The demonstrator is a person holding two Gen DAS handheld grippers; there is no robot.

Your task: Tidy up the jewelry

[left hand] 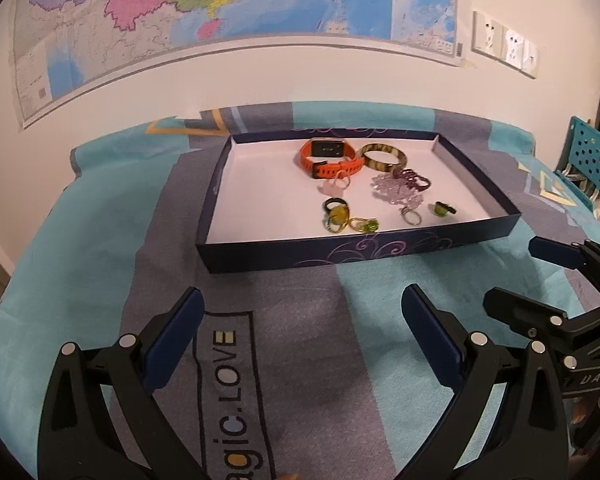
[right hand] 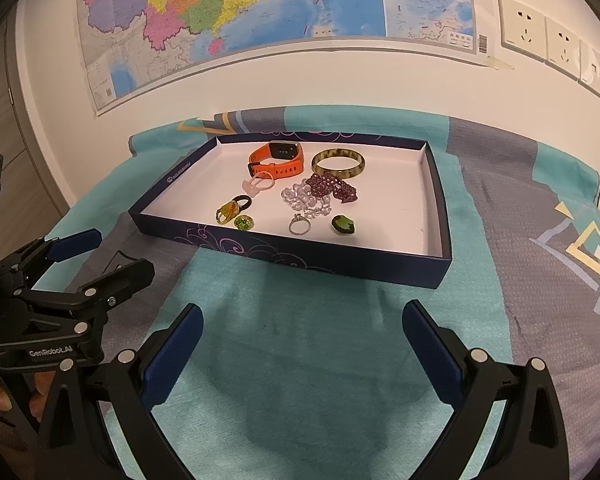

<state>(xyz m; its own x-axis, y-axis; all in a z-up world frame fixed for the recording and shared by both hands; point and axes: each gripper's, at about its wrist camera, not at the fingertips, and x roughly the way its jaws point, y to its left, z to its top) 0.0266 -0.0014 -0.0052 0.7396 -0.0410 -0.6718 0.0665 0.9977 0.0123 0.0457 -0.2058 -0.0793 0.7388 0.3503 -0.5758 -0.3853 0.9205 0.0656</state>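
Both grippers held back from the tray (right hand: 340,266), low over the cloth (right hand: 300,360), side by side. Left gripper (left hand: 300,332) spread wide, nothing between its blue pads; right gripper (right hand: 300,344) likewise released and bare — each seen in the other's view at the frame edge, fingers apart there too.

All jewelry in view lying inside the shallow dark tray, on its white floor, bunched toward the middle and far side. Orange watch (right hand: 276,160) at the back, buckled into a loop and standing on edge. Just beside it the mottled bangle (right hand: 338,163), lying flat. Nearer, a dark purple beaded bracelet (right hand: 334,187) heaped against a clear beaded bracelet (right hand: 306,200), the two touching or overlapping. Pale pink ring (right hand: 258,185) touching the watch strap. Along the near side a yellow ring (right hand: 230,210) with a small green piece (right hand: 244,223) just beside it, a silver ring (right hand: 299,226), and a green stone piece (right hand: 343,225) set apart.

No loose pieces visible on the cloth. Pieces gathered but not sorted by kind — a layout fitting either a jumble waiting to be arranged or a collection just dropped in. Wide jaws and backed-off stance suiting either reading.
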